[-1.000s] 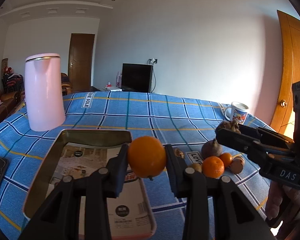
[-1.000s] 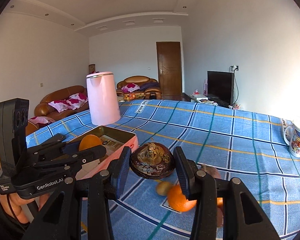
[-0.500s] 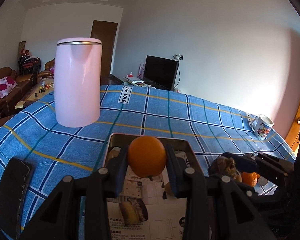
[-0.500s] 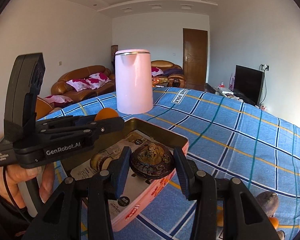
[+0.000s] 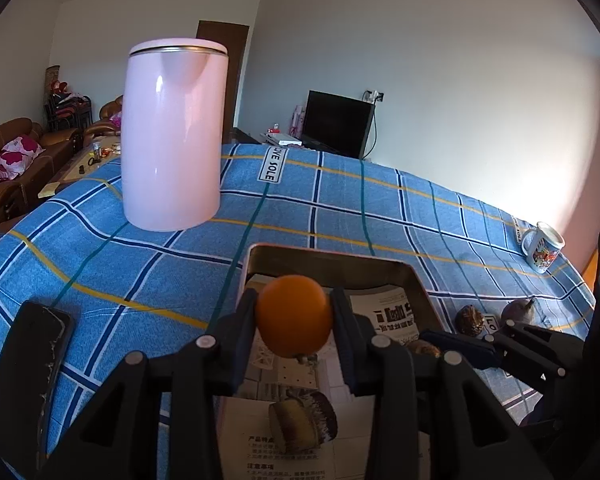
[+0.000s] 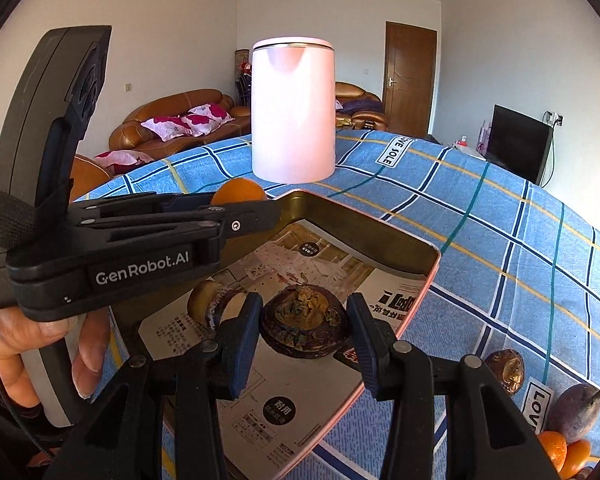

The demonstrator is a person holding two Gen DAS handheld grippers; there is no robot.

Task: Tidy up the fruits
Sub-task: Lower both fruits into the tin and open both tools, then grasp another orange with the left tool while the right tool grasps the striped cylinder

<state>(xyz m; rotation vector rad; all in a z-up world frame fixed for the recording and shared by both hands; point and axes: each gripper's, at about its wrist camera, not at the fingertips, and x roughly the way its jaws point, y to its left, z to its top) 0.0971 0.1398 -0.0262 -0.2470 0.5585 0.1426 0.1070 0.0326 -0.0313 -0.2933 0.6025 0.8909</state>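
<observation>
My left gripper (image 5: pixel 294 316) is shut on an orange (image 5: pixel 294 314) and holds it above the metal tray (image 5: pixel 328 258), near its far end. The orange also shows in the right wrist view (image 6: pixel 238 192). My right gripper (image 6: pixel 304 326) is shut on a dark brown dried fruit (image 6: pixel 304 326) over the tray (image 6: pixel 364 224), which is lined with printed paper. A brown cut fruit (image 5: pixel 302 422) lies in the tray, and shows in the right wrist view (image 6: pixel 210 302) too. Loose fruits lie on the cloth right of the tray: a brown one (image 6: pixel 504 370), a purple one (image 6: pixel 574 412) and small oranges (image 6: pixel 556 450).
A tall pink kettle (image 5: pixel 174 132) stands on the blue checked tablecloth (image 5: pixel 340 204) behind the tray. A mug (image 5: pixel 542 246) stands at the far right edge. A black flat object (image 5: pixel 28 372) lies at the left. Sofas and a TV stand beyond the table.
Both grippers moved left over the tray with their fruits still held. The kettle looms closer, and the loose fruits slid to the right edge of view.
</observation>
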